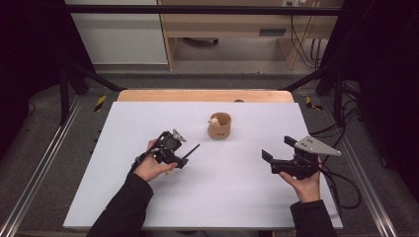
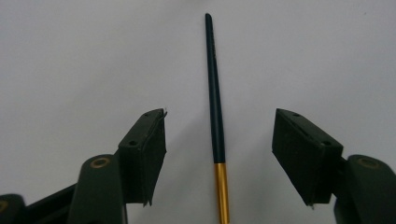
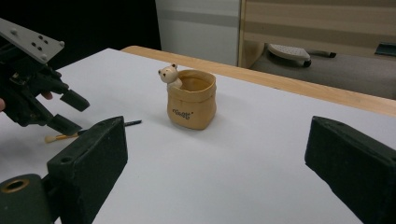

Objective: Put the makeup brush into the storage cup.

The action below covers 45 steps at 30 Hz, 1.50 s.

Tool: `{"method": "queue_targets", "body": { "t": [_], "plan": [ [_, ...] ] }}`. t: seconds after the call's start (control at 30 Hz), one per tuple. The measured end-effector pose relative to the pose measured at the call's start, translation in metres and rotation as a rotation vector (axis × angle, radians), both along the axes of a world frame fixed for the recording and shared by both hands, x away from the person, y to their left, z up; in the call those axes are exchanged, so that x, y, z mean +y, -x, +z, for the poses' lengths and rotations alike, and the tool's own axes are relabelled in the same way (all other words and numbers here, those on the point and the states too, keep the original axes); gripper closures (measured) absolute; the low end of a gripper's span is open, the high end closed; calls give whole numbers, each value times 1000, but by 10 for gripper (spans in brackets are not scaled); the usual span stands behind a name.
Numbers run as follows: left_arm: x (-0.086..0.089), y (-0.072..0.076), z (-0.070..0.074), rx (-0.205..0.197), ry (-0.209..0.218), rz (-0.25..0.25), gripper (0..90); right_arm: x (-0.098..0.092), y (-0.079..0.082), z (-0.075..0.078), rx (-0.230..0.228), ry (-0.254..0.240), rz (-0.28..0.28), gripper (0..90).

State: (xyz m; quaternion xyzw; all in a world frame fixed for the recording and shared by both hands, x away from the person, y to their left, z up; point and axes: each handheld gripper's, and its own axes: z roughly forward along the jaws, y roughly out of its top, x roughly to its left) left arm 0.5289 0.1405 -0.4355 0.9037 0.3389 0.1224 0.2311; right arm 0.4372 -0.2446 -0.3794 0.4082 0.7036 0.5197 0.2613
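L gripper [image 2: 219, 156] astride brush [image 2: 215, 88] — pads apart, not touching.

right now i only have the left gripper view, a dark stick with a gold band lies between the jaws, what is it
Observer: A thin brush; the right gripper view shows pale bristles at its near end, past the left gripper.
Operator: are the pads on it
Observer: The left gripper view shows gaps on both sides. From the high view the brush lies flat on the white table.
Operator: anything near it
Observer: A tan pouch-shaped cup with a small bear figure on its rim stands beyond the brush tip.
Operator: where's the other gripper
Observer: The right gripper is held off to the right, jaws wide open, nothing between them.
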Motion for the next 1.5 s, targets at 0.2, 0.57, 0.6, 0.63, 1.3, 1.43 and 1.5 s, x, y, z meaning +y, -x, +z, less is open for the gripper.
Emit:
{"method": "queue_targets", "body": {
  "t": [0.2,0.57,0.6,0.63,1.3,1.43,1.5],
  "plan": [
    [-1,-1,-5,23,-16,-9,465,0,0,0,1,-2,0,63],
    [-2,-3,-14,53,-41,0,641,0,0,0,0,0,1,63],
    [-2,-3,-14,57,-41,2,641,0,0,0,0,0,1,63],
    [-2,-4,-15,59,-41,3,649,0,0,0,0,-1,1,63],
    [-1,-5,-15,95,-26,38,826,0,0,0,0,-1,3,64],
    [-1,-5,-15,103,-19,54,829,0,0,0,0,-1,3,65],
    [-1,-5,-15,103,-18,59,829,1,0,0,-1,-3,3,65]
  ]
}}
